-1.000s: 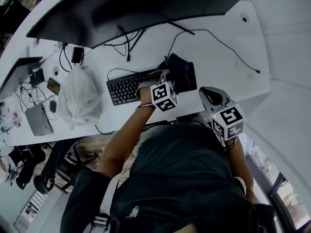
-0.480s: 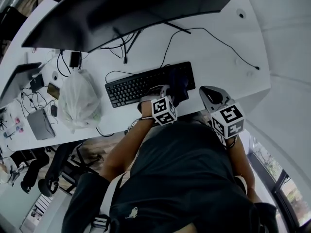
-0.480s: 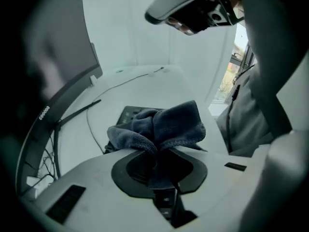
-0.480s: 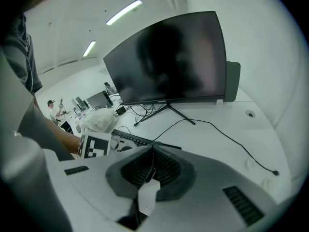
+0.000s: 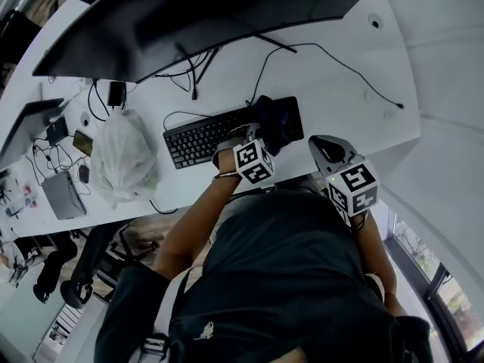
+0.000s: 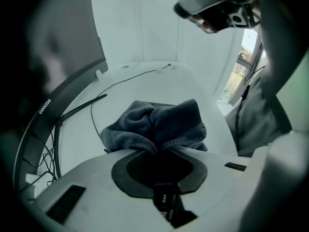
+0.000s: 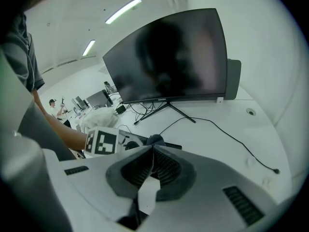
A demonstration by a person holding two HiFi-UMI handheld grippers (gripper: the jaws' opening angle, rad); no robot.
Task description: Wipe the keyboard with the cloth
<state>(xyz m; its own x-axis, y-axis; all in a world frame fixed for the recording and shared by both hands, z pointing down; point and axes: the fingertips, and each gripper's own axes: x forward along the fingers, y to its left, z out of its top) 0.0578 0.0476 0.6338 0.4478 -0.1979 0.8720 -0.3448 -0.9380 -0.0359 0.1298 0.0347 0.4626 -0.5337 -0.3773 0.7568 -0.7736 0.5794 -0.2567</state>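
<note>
Clenched on a dark grey terry cloth (image 6: 159,124), my left gripper (image 6: 157,151) has the fabric bunched up where its two jaws meet. Its own camera shows this best: the folds bulge out just past the jaw tips and fill the middle of the view. That view hides nearly everything under the cloth. The head view fills this in. From above, the cloth sits over the right end of a black flat keyboard (image 5: 204,136), and the left gripper's marker cube is just on my side of it. The rest of the keys run bare to the left. I cannot tell how hard the cloth presses on the keys.

My right gripper (image 7: 153,148) is shut with nothing between its ribbed pads. Only its own view shows this, since the head view shows just its cube and grey body. From above it hangs near the front edge of the white desk (image 5: 333,89), to the right of the keyboard and apart from the cloth. Its camera looks across the desk at the face of a wide, curved black monitor (image 7: 169,57) on a thin-legged stand. From the head view only the monitor's back shows.

The head view also shows a crumpled white plastic bag (image 5: 121,157) on the desk left of the keyboard. A thin black cable (image 5: 340,63) trails across the desk's right side.
</note>
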